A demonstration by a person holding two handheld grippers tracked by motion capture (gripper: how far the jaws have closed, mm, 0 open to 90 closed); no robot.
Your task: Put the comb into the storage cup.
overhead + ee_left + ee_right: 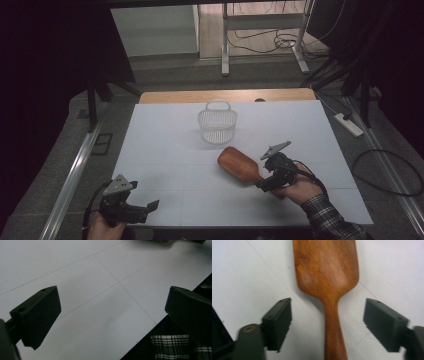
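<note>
Dim room, grey floor (165,75), metal desk legs (225,45), trailing cables (265,42)

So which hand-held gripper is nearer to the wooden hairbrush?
Right. The right hand-held gripper straddles the wooden hairbrush handle, jaws open and not touching it. The left hand-held gripper is apart, at the table's near left corner.

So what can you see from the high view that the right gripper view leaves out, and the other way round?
High view alone: the white basket standing beyond the brush, the left gripper near the table's front edge, and the person's checked sleeve.

Right gripper view alone: a close look at the right gripper, its jaws apart on either side of the brush handle without touching it.

Both: the wooden hairbrush lying on the white table, bristles down, with the right gripper at its handle.
</note>
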